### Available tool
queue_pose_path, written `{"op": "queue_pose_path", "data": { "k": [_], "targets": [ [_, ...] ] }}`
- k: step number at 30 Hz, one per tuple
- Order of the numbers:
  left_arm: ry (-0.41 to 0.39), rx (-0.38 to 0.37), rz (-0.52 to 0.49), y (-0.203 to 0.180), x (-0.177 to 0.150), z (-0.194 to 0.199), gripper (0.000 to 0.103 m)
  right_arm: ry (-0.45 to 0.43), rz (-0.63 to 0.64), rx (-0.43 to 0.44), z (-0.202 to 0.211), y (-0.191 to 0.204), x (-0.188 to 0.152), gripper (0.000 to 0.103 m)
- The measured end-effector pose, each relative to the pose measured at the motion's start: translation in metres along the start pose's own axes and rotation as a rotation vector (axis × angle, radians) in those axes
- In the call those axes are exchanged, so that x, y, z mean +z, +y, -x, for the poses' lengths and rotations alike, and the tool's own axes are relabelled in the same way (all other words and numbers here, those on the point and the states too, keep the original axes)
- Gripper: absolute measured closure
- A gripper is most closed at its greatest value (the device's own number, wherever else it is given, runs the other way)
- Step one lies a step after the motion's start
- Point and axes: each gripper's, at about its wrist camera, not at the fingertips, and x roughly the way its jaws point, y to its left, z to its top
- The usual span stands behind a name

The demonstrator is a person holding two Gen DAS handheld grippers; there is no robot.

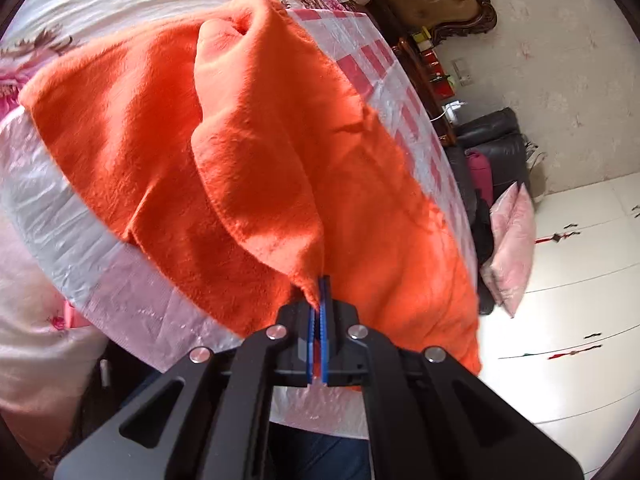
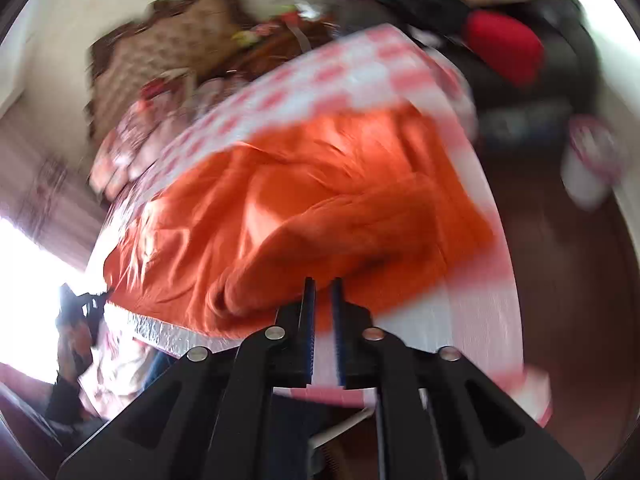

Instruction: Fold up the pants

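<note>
The left gripper (image 1: 319, 300) pinches a corner of the orange pants (image 1: 240, 152), lifting a fold off the checkered sheet (image 1: 400, 92) ahead. The right gripper (image 2: 322, 300) — jaws slightly parted, holding nothing — hovers at the pants' near edge. Its blurred view alone shows a red cushion (image 2: 504, 46) beyond.

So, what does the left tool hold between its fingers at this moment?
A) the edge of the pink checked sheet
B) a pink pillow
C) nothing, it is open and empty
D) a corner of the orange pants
D: the left tool is shut on a pulled-up corner of the orange pants, lifted above the pink checked sheet.
</note>
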Motion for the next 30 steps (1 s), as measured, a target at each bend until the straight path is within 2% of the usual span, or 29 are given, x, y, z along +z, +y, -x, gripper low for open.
{"op": "queue_pose_path", "data": {
  "k": [2, 3, 5, 6, 7, 11, 14, 15, 17, 18, 21, 23, 26, 30],
  "targets": [
    [-0.001, 0.002, -0.020, -0.001, 0.002, 0.000, 0.102, -0.022, -0.123, 0.071, 0.007, -0.012, -0.009, 0.087],
    [0.005, -0.011, -0.015, -0.001, 0.003, -0.002, 0.102, -0.031, -0.191, 0.117, 0.011, -0.018, -0.012, 0.082],
    [0.010, -0.031, -0.005, -0.002, 0.004, -0.005, 0.102, -0.060, -0.275, 0.169, 0.018, -0.025, -0.014, 0.065],
    [0.013, -0.040, -0.005, -0.002, 0.005, -0.007, 0.102, -0.068, -0.309, 0.198, 0.018, -0.027, -0.014, 0.040],
    [0.016, -0.044, -0.007, -0.001, 0.003, -0.008, 0.102, -0.077, -0.340, 0.225, 0.018, -0.027, -0.011, 0.025],
    [0.011, -0.065, 0.001, 0.005, -0.001, -0.006, 0.102, -0.105, -0.437, 0.303, 0.020, -0.030, 0.005, 0.025],
    [0.008, -0.085, 0.007, 0.009, -0.002, -0.008, 0.102, -0.086, -0.486, 0.255, 0.005, -0.036, 0.019, 0.025],
    [0.005, -0.091, 0.003, 0.008, -0.002, -0.009, 0.102, -0.075, -0.486, 0.250, -0.003, -0.036, 0.024, 0.027],
    [0.000, -0.103, -0.003, 0.008, -0.003, -0.009, 0.102, -0.051, -0.482, 0.244, -0.017, -0.035, 0.032, 0.056],
    [-0.006, -0.119, 0.009, 0.010, -0.002, -0.008, 0.099, -0.032, -0.474, 0.214, -0.024, -0.032, 0.035, 0.085],
    [-0.037, -0.133, 0.028, 0.021, 0.001, 0.002, 0.079, -0.026, -0.476, 0.144, -0.027, -0.029, 0.034, 0.090],
    [-0.058, -0.153, 0.058, 0.031, 0.008, 0.009, 0.079, -0.052, -0.449, 0.112, -0.019, -0.023, 0.034, 0.091],
    [-0.095, -0.159, 0.084, 0.040, 0.023, 0.018, 0.079, -0.086, -0.446, 0.111, -0.006, -0.019, 0.038, 0.092],
    [-0.184, -0.176, 0.098, 0.043, 0.049, 0.040, 0.078, -0.121, -0.441, 0.101, 0.008, -0.016, 0.045, 0.092]
  ]
}}
